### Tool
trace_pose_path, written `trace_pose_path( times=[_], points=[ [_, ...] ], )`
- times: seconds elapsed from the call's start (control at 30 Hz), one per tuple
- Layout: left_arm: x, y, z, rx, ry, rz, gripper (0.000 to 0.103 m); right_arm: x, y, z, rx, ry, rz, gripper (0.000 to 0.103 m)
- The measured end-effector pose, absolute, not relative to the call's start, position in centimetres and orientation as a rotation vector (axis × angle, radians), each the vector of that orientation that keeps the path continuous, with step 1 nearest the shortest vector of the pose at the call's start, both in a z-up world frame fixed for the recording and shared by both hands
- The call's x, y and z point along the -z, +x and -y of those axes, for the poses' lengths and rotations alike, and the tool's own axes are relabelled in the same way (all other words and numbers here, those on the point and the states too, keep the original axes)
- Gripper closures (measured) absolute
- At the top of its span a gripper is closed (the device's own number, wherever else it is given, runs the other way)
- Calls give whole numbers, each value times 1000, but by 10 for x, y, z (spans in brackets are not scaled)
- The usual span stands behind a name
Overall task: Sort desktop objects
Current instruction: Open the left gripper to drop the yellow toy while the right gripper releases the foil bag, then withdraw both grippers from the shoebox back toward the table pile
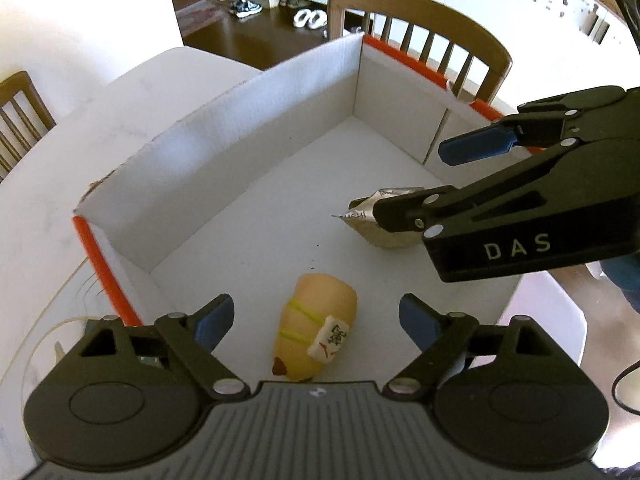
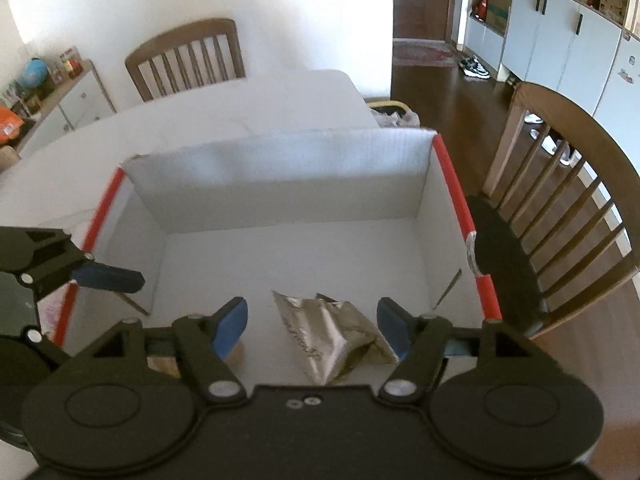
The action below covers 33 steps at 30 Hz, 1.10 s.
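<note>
A white cardboard box (image 1: 304, 76) with orange-red edge strips stands on a white table. On its floor lies a tan soft toy (image 1: 320, 312) with yellow bands and a tile-shaped tag. My left gripper (image 1: 316, 316) hovers open above it, the blue pads apart from the toy. A crumpled silver packet (image 2: 332, 336) lies further right on the box floor (image 2: 304, 256). My right gripper (image 2: 312, 320) is open over it, the pads either side without pressing. In the left wrist view the right gripper (image 1: 424, 180) partly hides the packet (image 1: 368, 220). The toy (image 2: 237, 354) is mostly hidden in the right wrist view.
The white table (image 1: 60, 184) extends left of and behind the box. A wooden chair (image 1: 424, 28) stands just beyond the box's far wall, another (image 2: 188, 56) at the table's other side. A dark cable (image 1: 620, 384) hangs at the right. Dark wooden floor (image 2: 440, 80) lies beyond.
</note>
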State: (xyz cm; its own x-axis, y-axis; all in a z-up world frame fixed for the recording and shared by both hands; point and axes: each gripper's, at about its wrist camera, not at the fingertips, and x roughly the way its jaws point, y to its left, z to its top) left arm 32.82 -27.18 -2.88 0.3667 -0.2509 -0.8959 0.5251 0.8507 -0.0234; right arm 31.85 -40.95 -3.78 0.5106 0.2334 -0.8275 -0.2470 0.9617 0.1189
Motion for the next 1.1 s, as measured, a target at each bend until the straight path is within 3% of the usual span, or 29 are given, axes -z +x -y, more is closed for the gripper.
trace_pose_path(
  times=[0.13,0.23,0.63,1.1],
  points=[
    [24,320,268,524,238,-1055,11,25,311,410,-298,-6,-962,27],
    [17,313,269,525,217,-1015,2,19,304,410,-299,13,-945,24],
    [3,287,247,479,138,-937,0,2,278,399,-315,62,-879,12],
    [-16,251,181,317,59,-838,0,-12,247,359,-320,65,-817,7]
  ],
)
